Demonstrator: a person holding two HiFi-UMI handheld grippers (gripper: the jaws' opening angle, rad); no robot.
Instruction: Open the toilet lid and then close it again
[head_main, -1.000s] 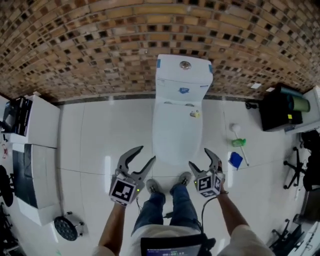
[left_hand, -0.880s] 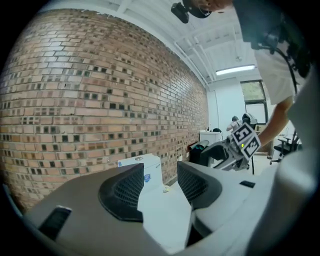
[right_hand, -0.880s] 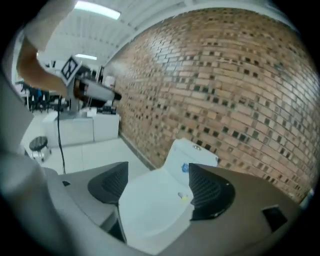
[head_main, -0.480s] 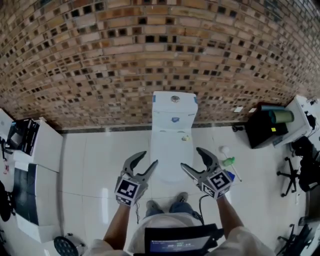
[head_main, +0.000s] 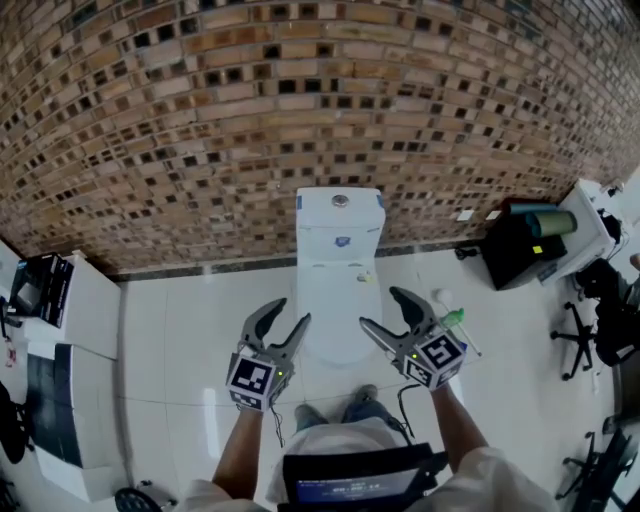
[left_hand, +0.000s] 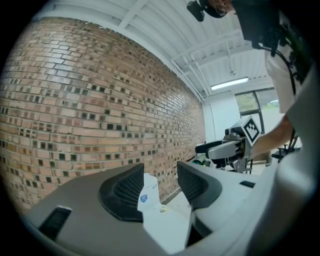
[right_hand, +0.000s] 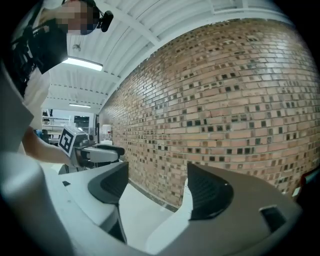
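In the head view a white toilet (head_main: 338, 290) stands against the brick wall, its lid down and its cistern (head_main: 340, 215) behind. My left gripper (head_main: 290, 312) hovers open at the bowl's left front, touching nothing. My right gripper (head_main: 380, 310) hovers open at the bowl's right front, also empty. The left gripper view looks level between its open jaws (left_hand: 160, 187) at the cistern (left_hand: 147, 192) and the closed lid (left_hand: 167, 225); the right gripper (left_hand: 225, 148) shows beyond. In the right gripper view the open jaws (right_hand: 157, 187) frame floor and wall, with the left gripper (right_hand: 97, 152) to the side.
A brick wall (head_main: 300, 100) runs behind the toilet. A black bin (head_main: 525, 250) with a green roll stands at the right, a toilet brush and green bottle (head_main: 452, 319) beside the bowl. A white cabinet (head_main: 75, 290) is at the left, an office chair (head_main: 590, 330) far right.
Both grippers have risen in front of the toilet, and the right one has rolled so its marker cube faces up. The head view has tilted up, showing more wall and less of the feet.
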